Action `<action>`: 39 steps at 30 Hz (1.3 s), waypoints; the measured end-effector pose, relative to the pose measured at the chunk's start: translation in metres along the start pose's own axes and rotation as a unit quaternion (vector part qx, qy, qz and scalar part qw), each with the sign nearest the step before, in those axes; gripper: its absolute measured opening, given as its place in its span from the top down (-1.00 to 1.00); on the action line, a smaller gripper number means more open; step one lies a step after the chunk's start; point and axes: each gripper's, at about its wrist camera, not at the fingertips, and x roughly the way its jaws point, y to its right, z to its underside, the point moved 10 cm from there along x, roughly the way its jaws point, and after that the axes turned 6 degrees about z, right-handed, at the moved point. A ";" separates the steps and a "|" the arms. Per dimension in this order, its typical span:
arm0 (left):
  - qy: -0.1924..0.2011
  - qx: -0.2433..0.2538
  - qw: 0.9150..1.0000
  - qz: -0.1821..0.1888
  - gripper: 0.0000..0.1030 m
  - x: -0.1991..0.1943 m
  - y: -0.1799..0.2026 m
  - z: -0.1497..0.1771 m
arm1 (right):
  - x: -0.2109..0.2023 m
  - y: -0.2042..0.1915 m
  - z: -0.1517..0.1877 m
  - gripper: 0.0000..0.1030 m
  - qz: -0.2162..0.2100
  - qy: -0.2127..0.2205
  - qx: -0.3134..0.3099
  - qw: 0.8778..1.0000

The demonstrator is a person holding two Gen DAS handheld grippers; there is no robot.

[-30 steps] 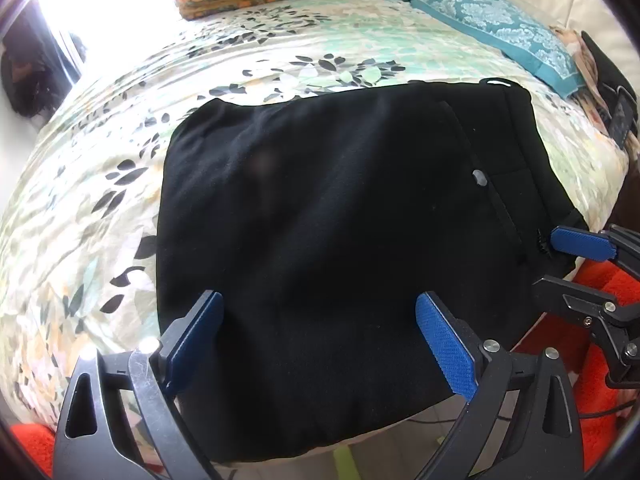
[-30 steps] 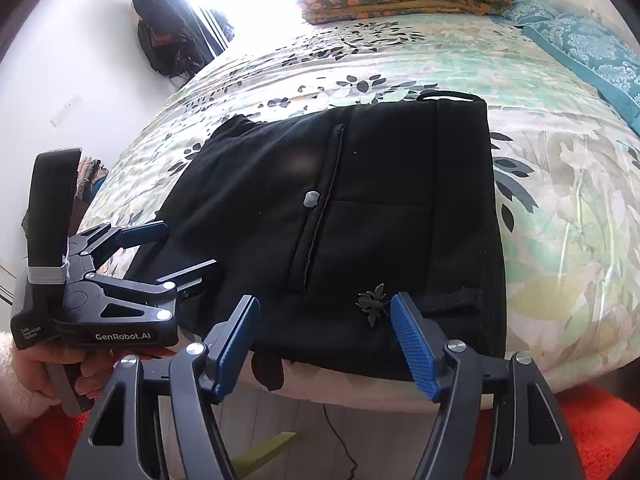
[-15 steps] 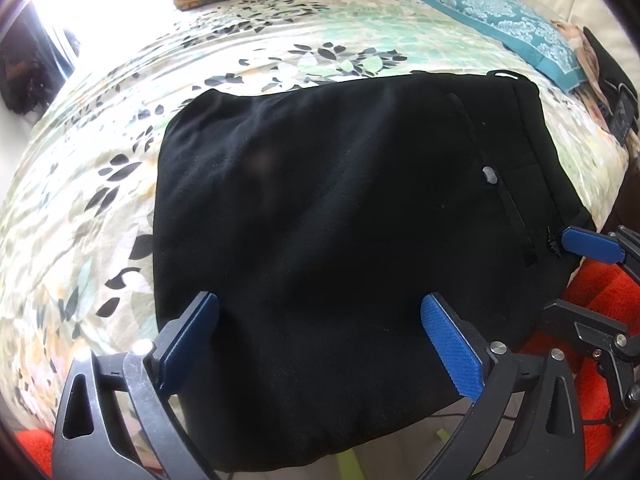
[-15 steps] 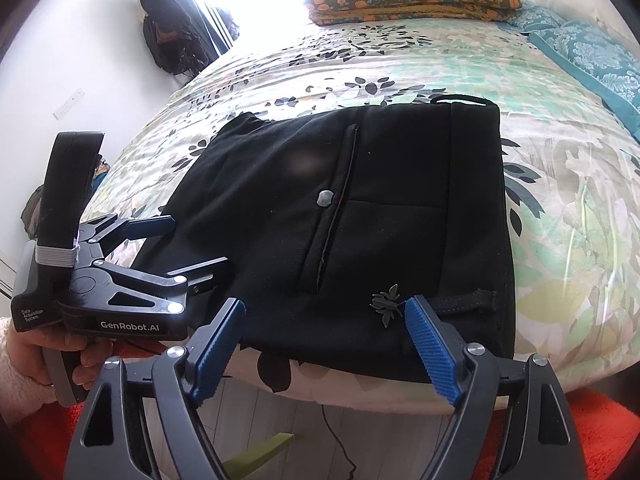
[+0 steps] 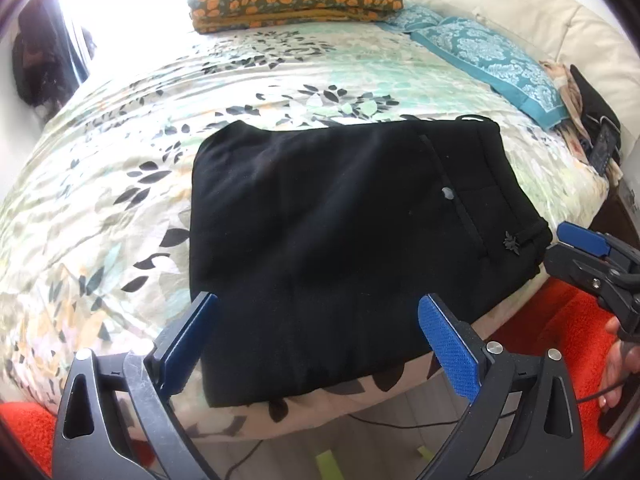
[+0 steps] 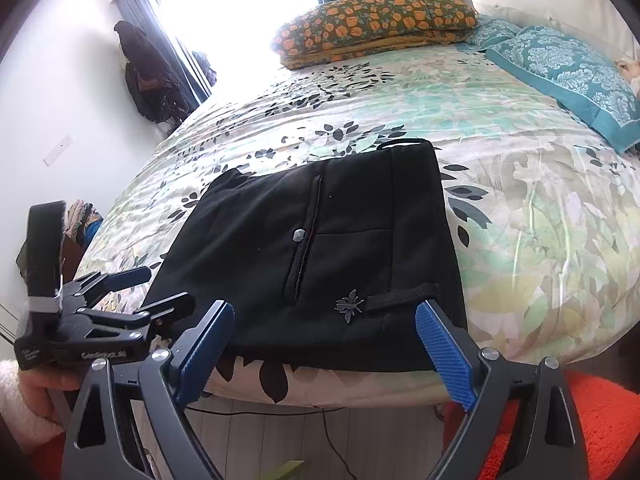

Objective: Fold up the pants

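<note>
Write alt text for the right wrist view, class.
Folded black pants lie flat at the near edge of a floral bedspread. The right gripper, open and empty, hovers before them; the left gripper is at left.

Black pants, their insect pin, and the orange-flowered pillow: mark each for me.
Black pants [image 5: 320, 240], left wrist view, middle of the folded cloth.
Insect pin [image 6: 349, 305], right wrist view, its body.
Orange-flowered pillow [image 6: 376, 24], right wrist view, top face.

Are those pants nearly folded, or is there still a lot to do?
Nearly done, it seems. The black pants already lie as a flat, compact rectangle near the edge of the bed. Nothing is in hand: the left gripper and the right gripper are open, clear of the cloth. Possibly one more fold remains.
</note>
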 end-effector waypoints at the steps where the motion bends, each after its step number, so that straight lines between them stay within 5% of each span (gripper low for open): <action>1: 0.005 0.003 1.000 -0.001 -0.95 -0.005 0.000 0.001 | 0.001 0.000 0.000 -0.81 0.002 -0.001 0.002 1.000; 15: 0.039 -0.013 0.999 -0.015 -0.95 -0.027 -0.012 -0.002 | 0.001 -0.013 0.000 -0.88 0.042 0.009 -0.056 0.997; 22: 0.039 -0.045 0.998 -0.015 -0.95 -0.033 -0.056 -0.020 | -0.029 0.047 -0.034 -0.99 0.060 0.072 0.041 0.995; 26: -0.016 -0.072 0.997 0.023 -0.95 -0.008 -0.094 -0.026 | -0.005 0.096 -0.048 -0.99 -0.022 -0.003 0.133 0.991; 30: -0.055 -0.097 0.992 0.050 -0.94 0.020 -0.110 -0.019 | 0.033 0.101 -0.046 -0.99 -0.122 -0.108 0.166 0.973; 39: -0.092 -0.126 0.981 0.118 -0.94 0.057 -0.089 -0.012 | 0.093 0.069 -0.017 -0.99 -0.127 -0.221 0.109 0.961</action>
